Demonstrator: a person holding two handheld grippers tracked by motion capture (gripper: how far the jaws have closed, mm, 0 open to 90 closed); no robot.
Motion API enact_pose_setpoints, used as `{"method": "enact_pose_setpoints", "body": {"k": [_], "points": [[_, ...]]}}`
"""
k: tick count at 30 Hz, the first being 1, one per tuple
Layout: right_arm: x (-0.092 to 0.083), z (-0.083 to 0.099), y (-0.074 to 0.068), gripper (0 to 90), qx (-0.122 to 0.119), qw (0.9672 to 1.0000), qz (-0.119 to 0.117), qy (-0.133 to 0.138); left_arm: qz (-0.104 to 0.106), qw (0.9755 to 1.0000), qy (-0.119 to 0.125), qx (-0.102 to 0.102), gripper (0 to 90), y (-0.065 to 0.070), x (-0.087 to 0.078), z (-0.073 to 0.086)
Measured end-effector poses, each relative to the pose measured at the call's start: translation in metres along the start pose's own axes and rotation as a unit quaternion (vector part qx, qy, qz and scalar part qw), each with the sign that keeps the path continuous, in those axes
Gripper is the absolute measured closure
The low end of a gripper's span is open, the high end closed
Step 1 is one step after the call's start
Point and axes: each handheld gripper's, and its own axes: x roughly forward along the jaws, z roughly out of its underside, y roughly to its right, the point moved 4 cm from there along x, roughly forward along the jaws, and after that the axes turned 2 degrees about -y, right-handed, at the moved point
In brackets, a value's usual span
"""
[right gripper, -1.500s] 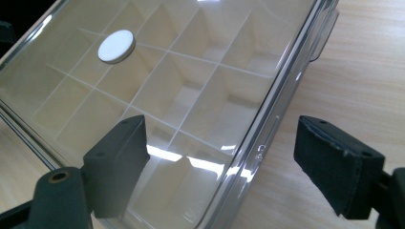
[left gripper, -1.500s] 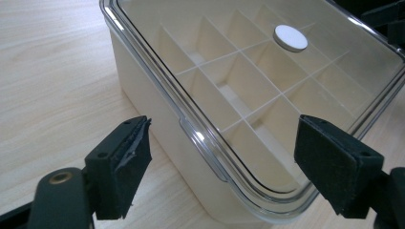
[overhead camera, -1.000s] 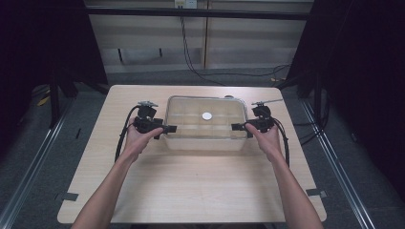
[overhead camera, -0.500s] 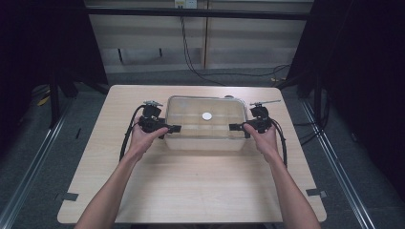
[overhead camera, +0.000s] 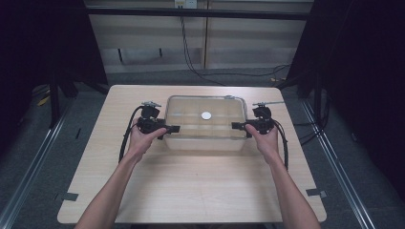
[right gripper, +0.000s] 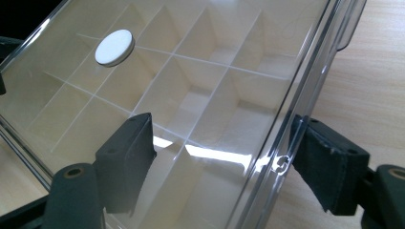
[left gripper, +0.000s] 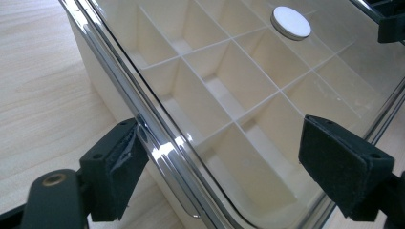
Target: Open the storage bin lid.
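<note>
My left gripper [overhead camera: 173,129] straddles the clear lid rim of the transparent rectangular divided plastic box [overhead camera: 206,124], jaws apart, not pinching. My right gripper [overhead camera: 237,126] has just been closing over the opposite rim, still unclenched. The box sits at table centre toward twelve o'clock. I'd squeeze both rims evenly, then lift level.
</note>
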Motion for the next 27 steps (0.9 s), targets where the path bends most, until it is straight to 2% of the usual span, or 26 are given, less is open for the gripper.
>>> {"method": "enact_pose_setpoints", "body": {"k": [2, 3, 10, 17, 27], "points": [[-0.0012, -0.0002, -0.0012, 24.0, -0.005, 1.0, 0.007, 0.001, 0.002, 0.9999, 0.008, -0.006, 18.7, 0.0002, -0.0001, 0.0008], [-0.0019, -0.0004, -0.0015, 24.2, -0.006, 0.9999, 0.009, 0.001, 0.003, 1.0, 0.005, -0.003, 18.8, -0.0004, -0.0007, 0.0013], [-0.0066, -0.0029, -0.0041, 25.3, -0.009, 0.9997, 0.014, 0.017, 0.008, 0.9998, 0.014, -0.012, 18.9, -0.0011, -0.0011, 0.0021], [-0.0103, -0.0039, -0.0021, 30.5, 0.002, 0.9996, 0.003, 0.028, 0.014, 0.9997, 0.016, -0.015, 19.5, -0.0026, -0.0017, 0.0025], [-0.0092, -0.0058, -0.0046, 27.6, -0.003, 0.9994, 0.012, 0.031, 0.015, 0.9996, 0.014, -0.018, 20.3, -0.005, -0.0015, 0.0006]]}}
